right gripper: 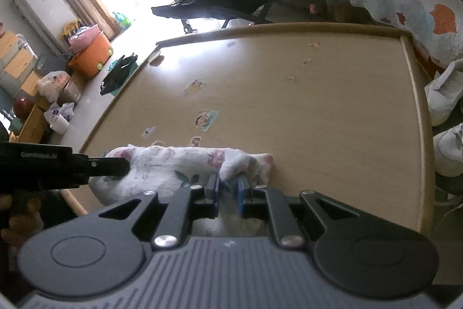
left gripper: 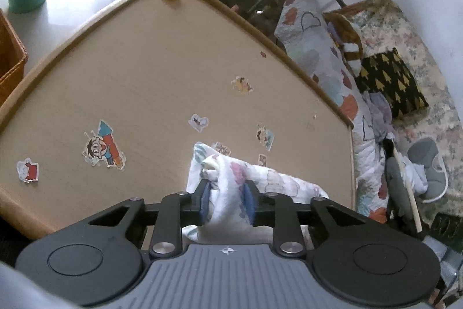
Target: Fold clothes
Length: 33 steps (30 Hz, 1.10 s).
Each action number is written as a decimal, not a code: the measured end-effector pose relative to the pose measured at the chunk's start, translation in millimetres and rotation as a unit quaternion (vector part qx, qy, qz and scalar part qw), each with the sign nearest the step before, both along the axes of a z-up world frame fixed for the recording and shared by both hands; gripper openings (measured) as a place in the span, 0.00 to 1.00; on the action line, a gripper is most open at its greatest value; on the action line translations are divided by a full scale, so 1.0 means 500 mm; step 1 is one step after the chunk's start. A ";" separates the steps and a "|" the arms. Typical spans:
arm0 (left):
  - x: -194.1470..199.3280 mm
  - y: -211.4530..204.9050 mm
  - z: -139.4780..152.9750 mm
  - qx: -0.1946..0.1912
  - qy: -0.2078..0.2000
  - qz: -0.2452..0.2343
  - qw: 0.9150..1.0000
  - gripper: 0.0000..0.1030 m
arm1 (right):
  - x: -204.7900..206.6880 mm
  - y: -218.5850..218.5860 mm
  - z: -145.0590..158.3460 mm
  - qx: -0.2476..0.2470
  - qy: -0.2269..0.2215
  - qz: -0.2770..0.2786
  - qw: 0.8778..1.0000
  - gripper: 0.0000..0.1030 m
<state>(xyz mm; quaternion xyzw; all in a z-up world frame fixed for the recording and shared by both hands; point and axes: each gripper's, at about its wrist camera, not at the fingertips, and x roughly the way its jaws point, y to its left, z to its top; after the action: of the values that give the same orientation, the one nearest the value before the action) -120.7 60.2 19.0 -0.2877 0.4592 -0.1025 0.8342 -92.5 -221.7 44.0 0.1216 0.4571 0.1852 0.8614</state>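
Left gripper fingers grasp a bunched fold of the printed cloth; right gripper fingers pinch its other end. Cloth lies at the near edge of the surface; beyond it, the stickered top is open to the raised rim.

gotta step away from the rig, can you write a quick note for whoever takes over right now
Left gripper: jaws closed on a bunched fold of the white printed cloth at the near edge of the wooden table.
Right gripper: jaws nearly together, pinching the other end of the same cloth, near its pink-tipped corner.
Cloth: lies as a long rumpled roll between the two grippers along the table's near edge; part hangs over the edge.
Done: cloth picked up at both ends.
Left: no neat fold visible yet. Probably spread it flat on the table, then fold and press.
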 end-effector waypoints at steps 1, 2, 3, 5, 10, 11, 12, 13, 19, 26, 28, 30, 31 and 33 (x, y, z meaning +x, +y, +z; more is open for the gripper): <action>0.000 -0.001 0.003 -0.002 0.001 0.006 1.000 0.44 | -0.003 -0.001 0.002 -0.001 -0.001 -0.003 1.000 0.13; 0.000 0.000 0.006 -0.005 0.004 0.010 1.000 0.49 | -0.005 -0.002 0.003 -0.004 -0.002 -0.004 1.000 0.13; -0.001 0.000 0.010 -0.007 0.007 0.014 1.000 0.50 | -0.007 -0.002 0.004 -0.007 -0.003 -0.005 1.000 0.13; -0.005 -0.002 0.016 -0.014 0.005 0.016 1.000 0.53 | -0.011 -0.001 0.005 -0.011 -0.004 -0.008 1.000 0.14; -0.001 -0.033 0.002 0.023 0.018 -0.001 1.000 0.54 | -0.018 0.001 0.002 -0.013 -0.007 -0.018 1.000 0.14; 0.000 -0.036 -0.003 0.026 0.021 0.000 0.999 0.54 | -0.019 0.001 0.001 -0.012 -0.008 -0.020 1.000 0.15; 0.001 -0.038 -0.009 0.027 0.023 0.001 0.999 0.54 | -0.019 0.000 0.001 -0.012 -0.007 -0.021 1.000 0.15; 0.002 -0.039 -0.011 0.029 0.022 0.002 0.999 0.54 | -0.019 -0.001 0.001 -0.011 -0.007 -0.022 1.000 0.15; 0.007 -0.034 -0.004 0.043 0.023 0.014 0.999 0.54 | -0.019 -0.006 0.004 -0.013 -0.002 -0.033 0.999 0.29; 0.009 -0.025 -0.007 0.025 0.030 0.018 0.999 0.54 | -0.024 -0.013 0.004 -0.014 -0.001 -0.054 0.998 0.40; 0.007 -0.026 -0.017 0.020 0.032 0.019 0.999 0.54 | -0.024 -0.015 -0.001 -0.006 0.004 -0.059 0.998 0.41; 0.008 -0.028 -0.020 0.020 0.027 0.016 0.999 0.56 | -0.023 -0.016 -0.008 0.000 0.008 -0.063 0.998 0.41; 0.008 -0.028 -0.023 0.017 0.026 0.015 0.999 0.60 | -0.023 -0.016 -0.012 0.003 0.011 -0.064 0.998 0.41; 0.008 -0.028 -0.027 0.011 0.024 0.014 1.000 0.63 | -0.022 -0.015 -0.018 0.008 0.017 -0.064 0.998 0.41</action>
<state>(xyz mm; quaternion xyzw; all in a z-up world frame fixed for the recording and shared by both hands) -116.8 46.0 5.5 -0.2875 0.4762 -0.0792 0.8272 -103.6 -229.3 34.9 0.1605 0.4615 0.1311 0.8626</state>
